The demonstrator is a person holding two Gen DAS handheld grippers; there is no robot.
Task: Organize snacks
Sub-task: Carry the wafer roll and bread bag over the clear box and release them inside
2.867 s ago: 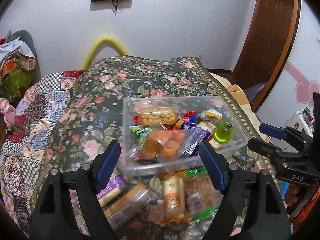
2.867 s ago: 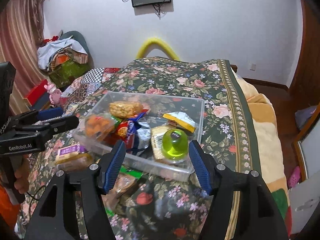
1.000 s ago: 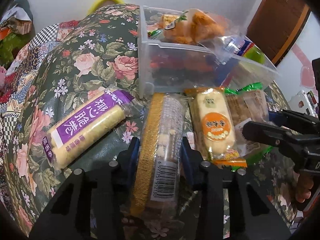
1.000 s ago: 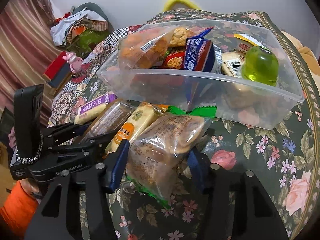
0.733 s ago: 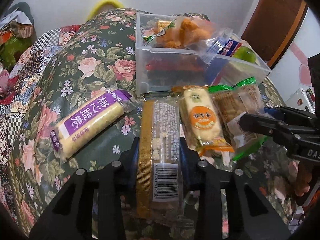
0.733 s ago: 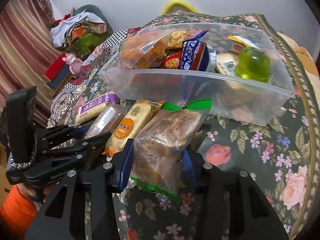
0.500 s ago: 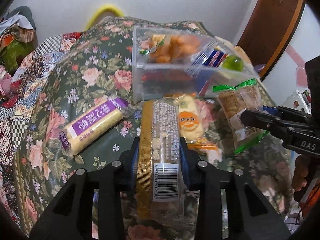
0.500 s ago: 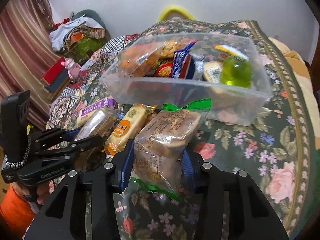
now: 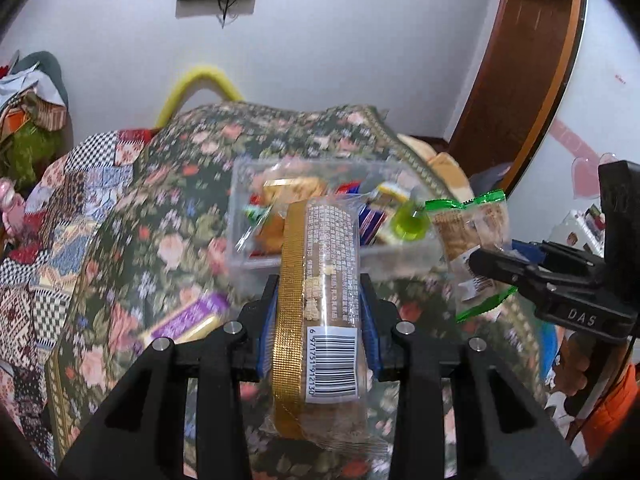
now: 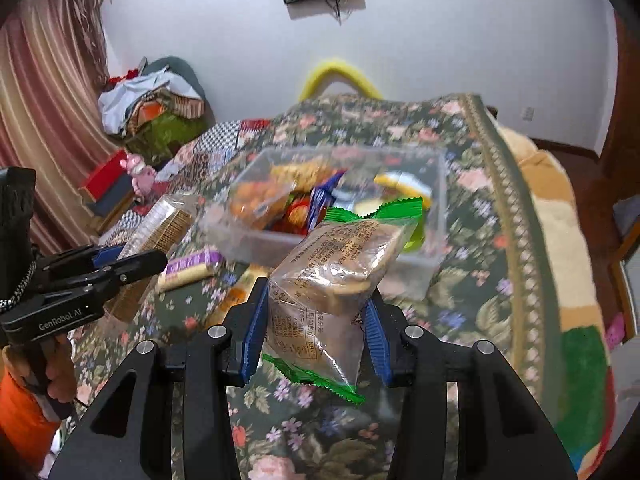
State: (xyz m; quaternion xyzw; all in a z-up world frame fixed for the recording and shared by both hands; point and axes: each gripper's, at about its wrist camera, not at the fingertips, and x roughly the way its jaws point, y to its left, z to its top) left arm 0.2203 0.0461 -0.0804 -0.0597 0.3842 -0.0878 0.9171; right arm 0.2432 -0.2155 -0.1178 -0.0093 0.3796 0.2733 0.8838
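Observation:
My left gripper (image 9: 318, 320) is shut on a long gold-striped biscuit pack (image 9: 320, 304) and holds it in the air before the clear plastic bin (image 9: 256, 256). My right gripper (image 10: 316, 328) is shut on a clear green-edged cracker bag (image 10: 336, 276), also lifted above the bed. The bin (image 10: 436, 216) holds several snacks, among them a green jelly cup (image 9: 408, 226). A purple-labelled bar (image 10: 188, 266) and an orange-labelled pack (image 10: 234, 298) lie on the floral bedspread in front of the bin.
The floral bedspread (image 10: 480, 280) drops off at the right edge onto a beige blanket (image 10: 560, 200). A patchwork quilt (image 9: 48, 240) lies to the left. Clothes (image 10: 152, 104) are piled by the curtain. A wooden door (image 9: 528, 60) stands at the right.
Both grippers closed on their packs and have lifted them off the bedspread, pulling up and back from the bin. The purple bar and orange-labelled pack stay on the bed.

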